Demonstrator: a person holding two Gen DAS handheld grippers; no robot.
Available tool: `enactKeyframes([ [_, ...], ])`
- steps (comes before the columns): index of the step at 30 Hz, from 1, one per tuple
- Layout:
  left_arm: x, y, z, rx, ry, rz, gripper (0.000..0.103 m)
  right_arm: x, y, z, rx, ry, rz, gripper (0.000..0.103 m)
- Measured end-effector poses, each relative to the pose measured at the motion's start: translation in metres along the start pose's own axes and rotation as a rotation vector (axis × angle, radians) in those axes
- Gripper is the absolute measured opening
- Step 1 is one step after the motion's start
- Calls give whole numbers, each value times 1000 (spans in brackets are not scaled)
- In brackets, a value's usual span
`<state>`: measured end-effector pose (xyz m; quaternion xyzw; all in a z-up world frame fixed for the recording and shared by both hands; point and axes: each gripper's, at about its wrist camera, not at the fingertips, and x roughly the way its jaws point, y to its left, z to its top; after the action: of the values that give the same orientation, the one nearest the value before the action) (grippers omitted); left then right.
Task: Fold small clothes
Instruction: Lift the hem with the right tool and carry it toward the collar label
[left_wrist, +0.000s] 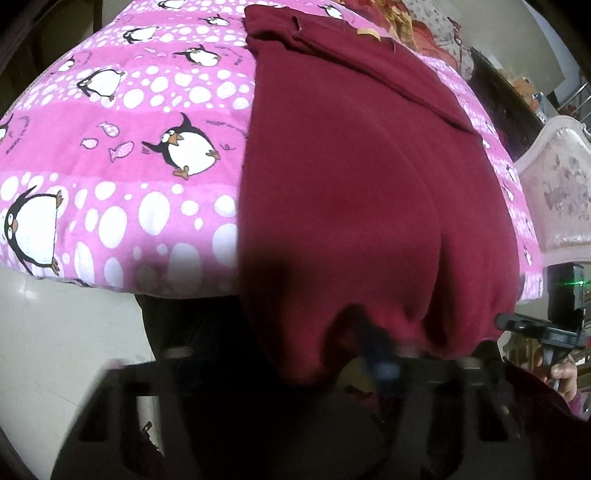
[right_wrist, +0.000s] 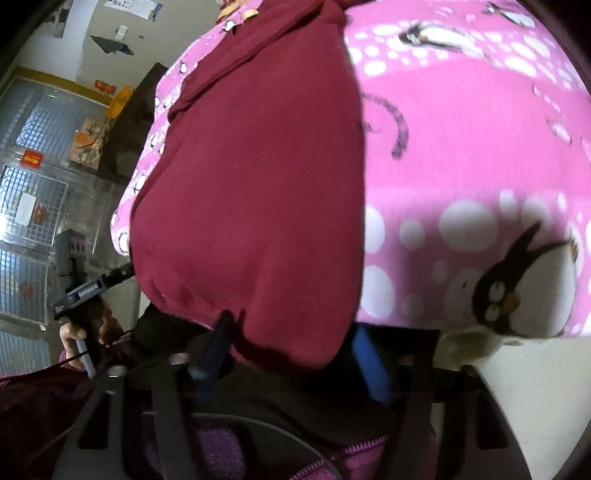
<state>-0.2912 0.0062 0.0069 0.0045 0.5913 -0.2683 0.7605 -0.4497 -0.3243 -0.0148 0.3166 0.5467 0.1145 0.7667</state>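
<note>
A dark red garment (left_wrist: 351, 177) lies lengthwise on a pink penguin-print blanket (left_wrist: 129, 155), its near hem hanging over the blanket's front edge. My left gripper (left_wrist: 373, 347) is shut on that hem near its left corner; the cloth drapes over the fingers and hides most of them. In the right wrist view the same garment (right_wrist: 251, 184) fills the middle, and my right gripper (right_wrist: 288, 350) pinches the hem, with blue finger pads (right_wrist: 369, 365) partly under the cloth. Each gripper shows at the edge of the other's view, hand-held: right gripper (left_wrist: 546, 325), left gripper (right_wrist: 85, 291).
The blanket (right_wrist: 461, 147) covers a raised surface with pale floor (left_wrist: 55, 332) below its front edge. A white floral headboard (left_wrist: 557, 192) stands at right. Metal grilles and a doorway (right_wrist: 33, 184) are at left in the right wrist view. More patterned cloth (left_wrist: 424, 26) lies at the far end.
</note>
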Motion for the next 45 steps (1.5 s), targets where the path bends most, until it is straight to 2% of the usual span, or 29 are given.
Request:
enactKeyframes([
  [1,-2,1,-1,10,1,4,18,-1,5,-1,-21,-4,10,29],
  [2,-5,-1,-3,24,-11,18,13,-3,10,-1,-41,-5,21,21],
  [4,-17,-9,-6,62,-48,31,7,-13,18,-3,-64,-7,24,18],
  [8,-52,-12,-2,62,-123,4,6,-39,32,3,-83,-56,75,17],
  [12,-90,-5,14,32,-209,-18,6,-74,42,18,-79,-163,206,17],
  [15,-108,-8,27,41,-271,-15,6,-87,47,28,-83,-218,242,17],
  [18,-115,-15,40,55,-309,14,6,-95,48,37,-89,-263,244,17],
  [21,-114,-22,56,66,-326,81,6,-100,50,45,-94,-313,224,17],
  [27,-116,-32,84,73,-370,95,6,-109,39,75,-5,-454,230,17],
  [29,-115,-37,98,80,-384,105,6,-110,39,85,15,-478,231,17],
  [38,-110,-44,144,85,-420,125,6,-126,45,118,-2,-510,186,17],
  [45,-98,-50,174,91,-426,141,6,-122,44,150,9,-519,169,17],
])
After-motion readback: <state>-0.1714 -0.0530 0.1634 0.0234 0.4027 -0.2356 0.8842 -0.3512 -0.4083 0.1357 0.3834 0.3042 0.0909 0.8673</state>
